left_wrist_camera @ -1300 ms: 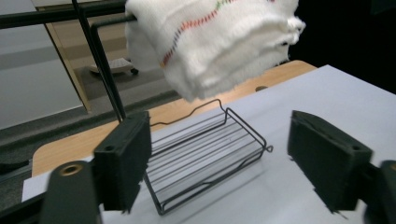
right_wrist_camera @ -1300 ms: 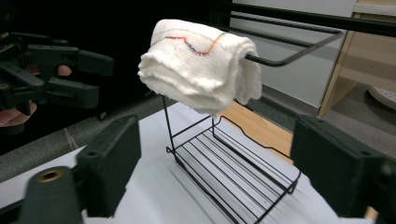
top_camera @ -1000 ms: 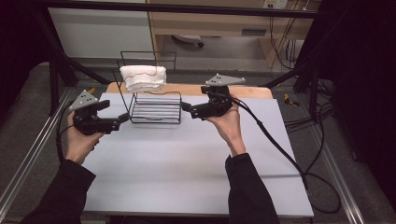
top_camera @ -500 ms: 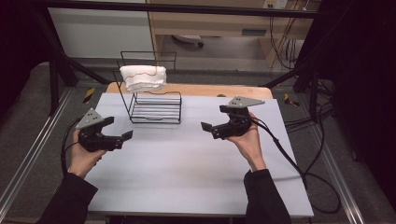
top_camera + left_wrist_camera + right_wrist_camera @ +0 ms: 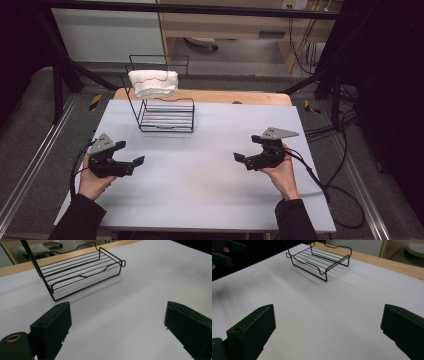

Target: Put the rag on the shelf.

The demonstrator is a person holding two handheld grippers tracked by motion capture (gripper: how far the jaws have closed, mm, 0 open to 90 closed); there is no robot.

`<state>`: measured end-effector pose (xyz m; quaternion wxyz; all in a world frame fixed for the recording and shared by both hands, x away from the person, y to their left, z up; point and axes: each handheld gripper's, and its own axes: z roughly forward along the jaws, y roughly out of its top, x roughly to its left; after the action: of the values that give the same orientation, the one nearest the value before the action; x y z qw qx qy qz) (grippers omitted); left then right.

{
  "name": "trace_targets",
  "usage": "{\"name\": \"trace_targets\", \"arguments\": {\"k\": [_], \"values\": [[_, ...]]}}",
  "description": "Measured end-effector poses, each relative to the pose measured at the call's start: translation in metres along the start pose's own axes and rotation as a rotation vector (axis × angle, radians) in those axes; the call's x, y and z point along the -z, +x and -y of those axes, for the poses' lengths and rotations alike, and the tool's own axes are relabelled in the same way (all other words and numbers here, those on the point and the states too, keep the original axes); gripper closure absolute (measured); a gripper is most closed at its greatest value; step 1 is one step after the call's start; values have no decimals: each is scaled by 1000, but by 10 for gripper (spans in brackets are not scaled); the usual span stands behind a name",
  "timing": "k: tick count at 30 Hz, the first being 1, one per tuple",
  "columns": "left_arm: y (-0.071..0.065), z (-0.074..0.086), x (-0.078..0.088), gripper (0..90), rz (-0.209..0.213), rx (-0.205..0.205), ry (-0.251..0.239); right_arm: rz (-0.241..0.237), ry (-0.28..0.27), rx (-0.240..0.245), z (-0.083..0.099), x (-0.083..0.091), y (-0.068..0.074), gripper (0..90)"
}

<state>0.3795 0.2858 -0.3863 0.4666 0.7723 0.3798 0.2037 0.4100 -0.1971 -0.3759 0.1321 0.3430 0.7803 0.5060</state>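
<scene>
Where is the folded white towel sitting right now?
In the high view the folded white towel lies on the top tier of the black wire rack at the table's far left, well beyond both open grippers.

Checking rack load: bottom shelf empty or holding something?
Empty. The wire rack's lower shelf shows bare wires in both gripper views; the folded white towel sits on top.

Your wire rack (image 5: 82,272): upper frame cut off at top edge | towel (image 5: 152,82) hides your rack's top rail | your elbows cut off below.
</scene>
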Motion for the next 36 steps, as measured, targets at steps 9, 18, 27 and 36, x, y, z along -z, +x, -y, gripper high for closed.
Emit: {"name": "trace_targets", "arguments": {"k": [9,18,27,36], "values": [[-4,22,0,74,18,-18,42,3,36,-9,35,10,-6,3],[-3,32,1,76,23,-6,63,16,73,-40,67,24,-13,3],[-4,43,-3,75,32,-19,101,29,74,-69,90,38,-19,3],[-7,47,-5,75,41,-27,113,40,106,-88,99,42,-21,1]]}}
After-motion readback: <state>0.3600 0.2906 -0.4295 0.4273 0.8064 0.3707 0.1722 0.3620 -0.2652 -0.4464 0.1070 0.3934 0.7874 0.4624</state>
